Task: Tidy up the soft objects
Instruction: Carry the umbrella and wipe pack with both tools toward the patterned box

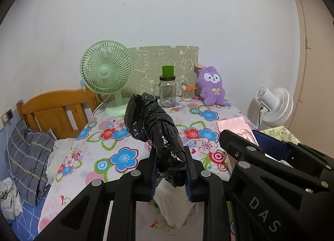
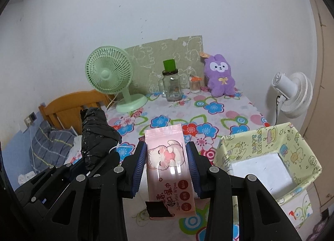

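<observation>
My left gripper [image 1: 170,175] is shut on a crumpled black plastic bag roll [image 1: 154,130] and holds it above the flowered table. The roll also shows in the right wrist view [image 2: 95,136], at the left. My right gripper [image 2: 166,166] is shut on a pink pack of wet wipes [image 2: 167,161] with a cat picture, held above the table. The pack's top shows in the left wrist view [image 1: 231,125], and so does the right gripper [image 1: 271,153]. A purple plush bunny [image 1: 210,86] sits at the table's back right [image 2: 220,78].
A yellow patterned fabric box [image 2: 271,157], open and empty, stands at the table's right edge. A green fan [image 1: 107,76], a glass jar with a green cup [image 1: 167,90] and a cotton swab jar [image 1: 186,92] stand at the back. A white fan [image 2: 292,92] is right, a bed [image 1: 31,149] left.
</observation>
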